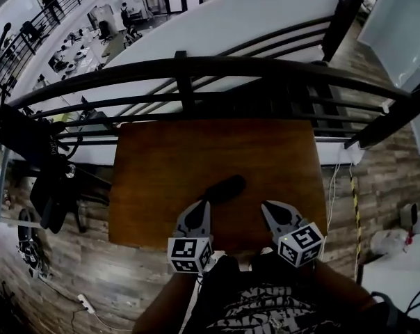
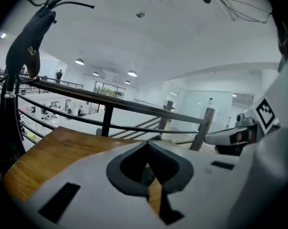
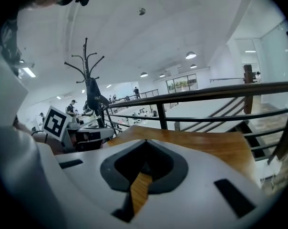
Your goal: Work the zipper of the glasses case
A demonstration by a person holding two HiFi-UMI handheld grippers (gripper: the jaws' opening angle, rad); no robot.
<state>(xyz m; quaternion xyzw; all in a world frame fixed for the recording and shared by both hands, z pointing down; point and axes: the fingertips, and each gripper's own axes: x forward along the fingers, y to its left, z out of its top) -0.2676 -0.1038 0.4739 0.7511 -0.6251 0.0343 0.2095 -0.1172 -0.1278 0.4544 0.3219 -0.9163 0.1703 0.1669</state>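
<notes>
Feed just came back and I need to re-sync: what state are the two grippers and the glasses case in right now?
left gripper: jaws together, nothing between them.
right gripper: jaws together, nothing between them.
glasses case: lying on the table just ahead of the left gripper, held by neither; too dark to tell whether the zipper is open or closed.

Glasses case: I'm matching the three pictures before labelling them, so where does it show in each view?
Head view: the black glasses case lies mid-table, just ahead of the left gripper.
Left gripper view: not clearly in it; the shut claw blocks the near table.
Right gripper view: not in it.
Shared landmark: the black railing beyond the wooden table.
</notes>
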